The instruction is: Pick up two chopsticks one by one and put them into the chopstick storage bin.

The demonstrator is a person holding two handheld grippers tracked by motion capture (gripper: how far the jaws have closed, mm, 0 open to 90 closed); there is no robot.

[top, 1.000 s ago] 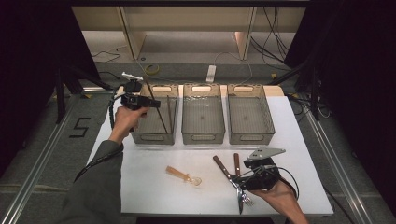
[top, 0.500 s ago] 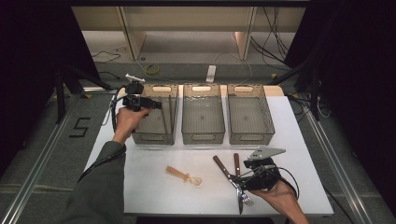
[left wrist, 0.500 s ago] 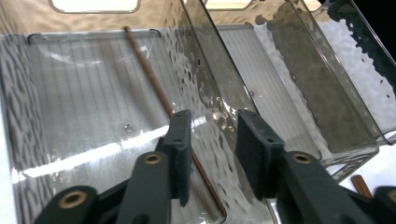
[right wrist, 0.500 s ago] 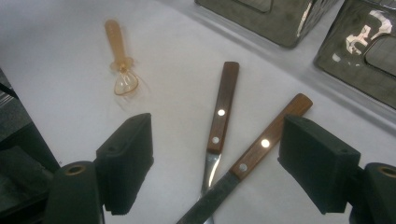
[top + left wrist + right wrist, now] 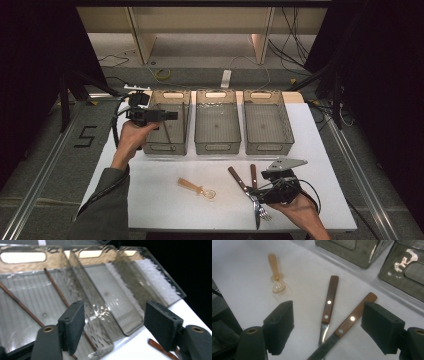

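Now left hand-held gripper just opening, empty, over left bin

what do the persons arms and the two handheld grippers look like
Both grippers are black. The left gripper and right gripper each have two flat, rectangular dark pads. The right one carries a grey three-cornered plate. A black cable trails from the left. The left arm wears a grey-green sleeve.

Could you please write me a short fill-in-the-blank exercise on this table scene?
1. The number of clear bins in the row is ____.
2. The left claw hovers over the leftmost bin with its jaws ____.
3. The handles of the knife and fork by the right claw are made of ____.
4. The orange utensil is a ____.

Missing words: three; open; wood; spoon
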